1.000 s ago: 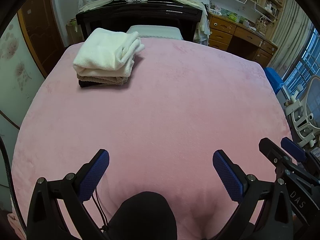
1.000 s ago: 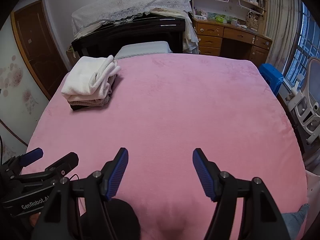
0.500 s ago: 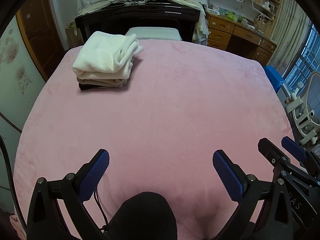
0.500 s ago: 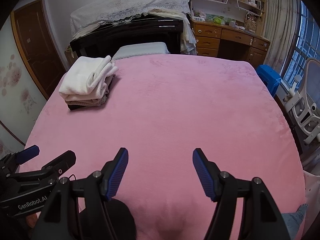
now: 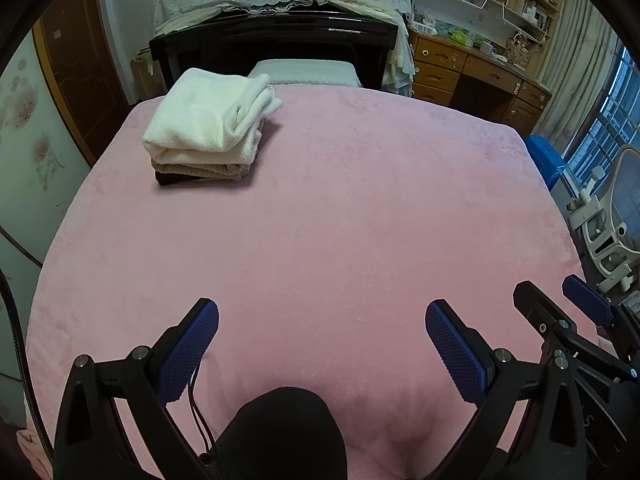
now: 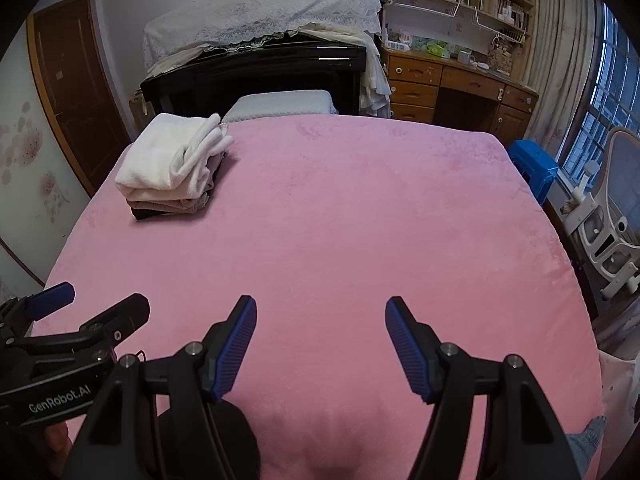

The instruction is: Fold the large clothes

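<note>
Stack of folded clothes (image 5: 208,132), white piece on top, beige and dark pieces beneath, lies at far left of the pink bed (image 5: 340,220), just before the pillow (image 5: 304,72). Left tongs (image 5: 320,332) wide apart, nothing between pads, above near edge. Right tongs (image 6: 320,336) likewise wide and empty, just beside them.

Pink bedspread (image 5: 340,220), white folded towel (image 5: 204,120) over beige and dark layers, blue-padded black tools — lace-patterned white cover (image 6: 264,16).
</note>
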A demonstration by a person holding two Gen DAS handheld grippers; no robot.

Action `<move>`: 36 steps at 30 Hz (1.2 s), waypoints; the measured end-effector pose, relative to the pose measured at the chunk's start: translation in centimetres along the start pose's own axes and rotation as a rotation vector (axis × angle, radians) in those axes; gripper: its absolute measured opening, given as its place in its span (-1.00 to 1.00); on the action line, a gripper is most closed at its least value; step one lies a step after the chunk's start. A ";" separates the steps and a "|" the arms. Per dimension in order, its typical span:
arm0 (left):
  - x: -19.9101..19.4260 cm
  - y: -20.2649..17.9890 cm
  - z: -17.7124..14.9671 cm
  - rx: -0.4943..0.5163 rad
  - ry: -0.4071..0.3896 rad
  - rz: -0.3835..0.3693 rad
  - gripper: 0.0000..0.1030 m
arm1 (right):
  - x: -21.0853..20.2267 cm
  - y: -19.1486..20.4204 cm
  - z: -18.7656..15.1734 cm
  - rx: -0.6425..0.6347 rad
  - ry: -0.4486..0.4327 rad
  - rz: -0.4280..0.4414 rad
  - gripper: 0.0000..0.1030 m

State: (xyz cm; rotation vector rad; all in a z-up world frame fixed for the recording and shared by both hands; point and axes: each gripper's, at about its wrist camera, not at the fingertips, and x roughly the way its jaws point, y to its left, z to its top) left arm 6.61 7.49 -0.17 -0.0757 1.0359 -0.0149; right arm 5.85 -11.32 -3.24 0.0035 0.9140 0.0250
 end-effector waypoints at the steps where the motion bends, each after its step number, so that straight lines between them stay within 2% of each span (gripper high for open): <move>1: 0.0 0.0 0.1 -0.001 0.000 -0.001 1.00 | 0.0 0.0 0.0 0.000 -0.001 0.000 0.30; 10: 0.0 0.0 0.3 -0.002 -0.008 -0.004 1.00 | -0.1 -0.3 0.3 0.002 -0.011 -0.006 0.30; 20: -0.7 -0.4 0.4 0.008 -0.052 0.009 1.00 | -0.5 -0.7 0.4 0.000 -0.029 -0.022 0.30; 36: -0.5 -0.6 0.3 0.028 -0.027 0.009 1.00 | -0.7 -1.4 0.2 0.010 -0.031 -0.029 0.30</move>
